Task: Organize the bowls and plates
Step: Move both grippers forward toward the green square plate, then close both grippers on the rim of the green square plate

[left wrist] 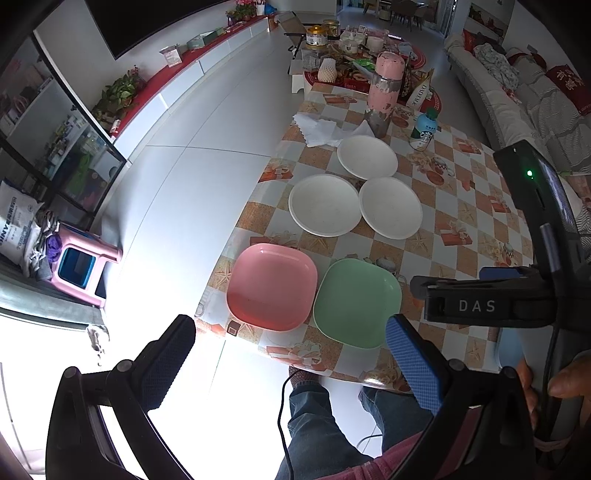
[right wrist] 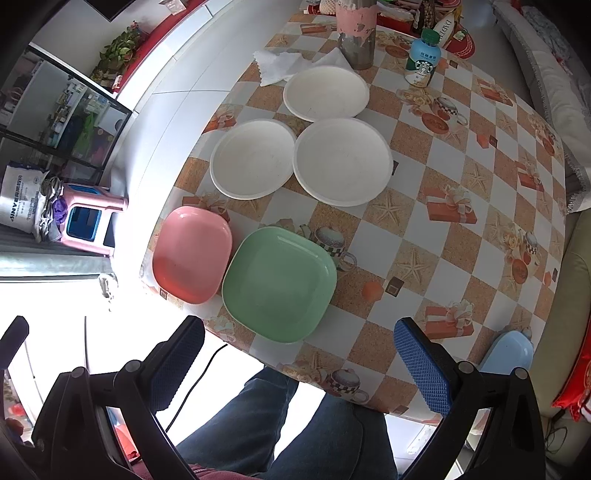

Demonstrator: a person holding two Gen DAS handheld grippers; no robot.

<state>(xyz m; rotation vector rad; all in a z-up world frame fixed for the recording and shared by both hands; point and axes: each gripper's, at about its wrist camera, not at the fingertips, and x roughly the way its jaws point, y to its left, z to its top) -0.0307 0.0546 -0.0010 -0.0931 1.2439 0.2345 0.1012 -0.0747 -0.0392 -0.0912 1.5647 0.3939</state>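
Right wrist | right hand-held gripper (right wrist: 299, 354) wide, empty | green plate (right wrist: 279, 284) just ahead, apart

Surface: table (right wrist: 461, 206) under a checkered cloth.
Landmark: green plate (right wrist: 279, 284), near the front edge.
Left of it: pink plate (right wrist: 190, 254), just beside.
Behind it: three white plates (right wrist: 341, 160), clustered.
Far behind: Starbucks bottle (right wrist: 423, 59), napkins (right wrist: 277, 66), pink-and-grey cup (right wrist: 356, 33).
Right of it: blue dish (right wrist: 508, 350).

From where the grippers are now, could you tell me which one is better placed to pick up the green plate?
Probably the right gripper: it is open, and the green plate lies just ahead between its fingers. The left gripper, also open, is nearer the pink plate.
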